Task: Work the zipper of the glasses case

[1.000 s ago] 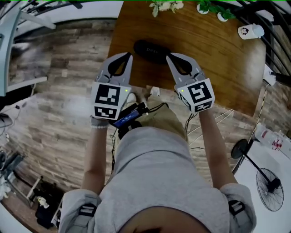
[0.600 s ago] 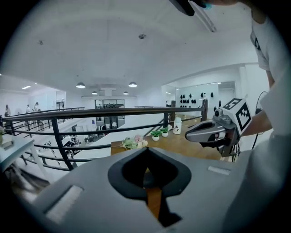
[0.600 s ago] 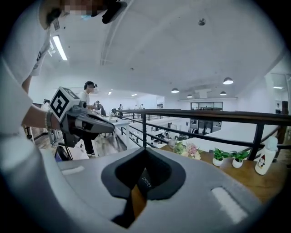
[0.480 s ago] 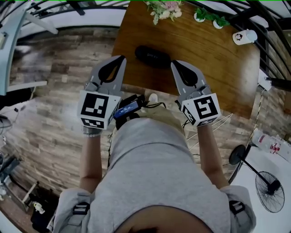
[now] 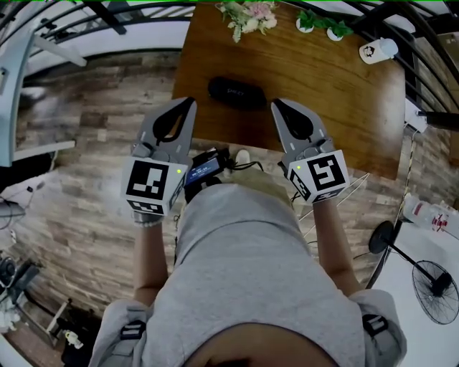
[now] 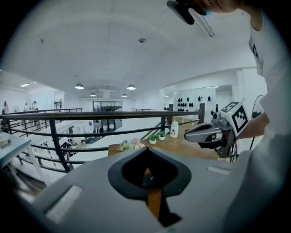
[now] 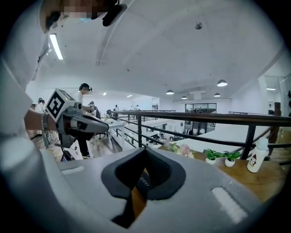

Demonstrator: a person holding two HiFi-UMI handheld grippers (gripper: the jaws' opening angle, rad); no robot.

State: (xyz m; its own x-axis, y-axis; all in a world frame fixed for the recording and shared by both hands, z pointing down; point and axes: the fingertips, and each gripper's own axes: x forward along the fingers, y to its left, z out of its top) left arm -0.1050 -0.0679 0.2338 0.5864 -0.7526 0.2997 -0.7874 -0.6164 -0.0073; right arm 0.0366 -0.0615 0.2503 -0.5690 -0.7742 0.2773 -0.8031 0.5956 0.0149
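A black oval glasses case (image 5: 237,94) lies shut on the brown wooden table (image 5: 337,107), near its front edge. My left gripper (image 5: 191,102) hangs above the table edge, just left of and nearer than the case, jaws shut and empty. To the case's right, my right gripper (image 5: 276,105) is held the same way, also shut on nothing. Neither touches the case. In the left gripper view the closed left gripper (image 6: 146,149) lets the case (image 6: 150,179) show through the jaw opening. Through the right gripper (image 7: 145,149) I likewise glimpse the case (image 7: 142,180).
At the table's far edge stand a flower bunch (image 5: 246,16), small potted plants (image 5: 315,21) and a white bottle (image 5: 378,49). A black railing (image 6: 91,116) runs behind the table. A fan (image 5: 436,287) stands on the floor at right. A small black device (image 5: 204,168) hangs at the person's waist.
Both grippers have lifted and drawn back a little from the case's two ends, towards the person. Most of that happened in the first half second. The case has not moved.
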